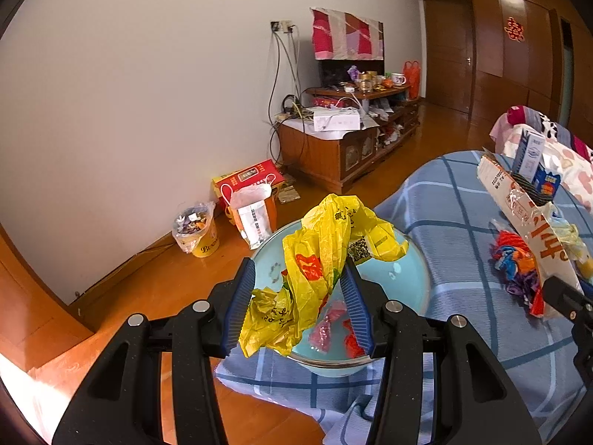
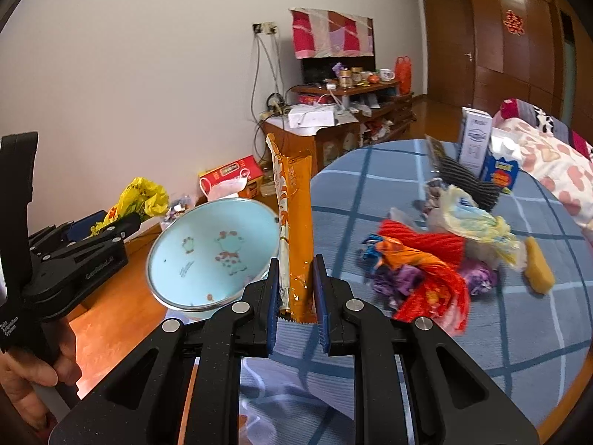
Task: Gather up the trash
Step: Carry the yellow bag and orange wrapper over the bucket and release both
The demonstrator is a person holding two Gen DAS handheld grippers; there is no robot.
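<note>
1. A round table (image 2: 426,200) under a blue checked cloth carries a heap of crumpled wrappers (image 2: 437,259).
2. A light blue bowl (image 2: 207,248) sits at its edge.
3. The left gripper (image 1: 300,298) pinches a yellow plastic bag (image 1: 326,252) above the bowl.
4. The right gripper (image 2: 296,296), nearly closed, clamps an upright orange snack wrapper (image 2: 296,215).

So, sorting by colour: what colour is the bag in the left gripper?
Yellow bag with red-orange print, clearest in the left wrist view.
</note>
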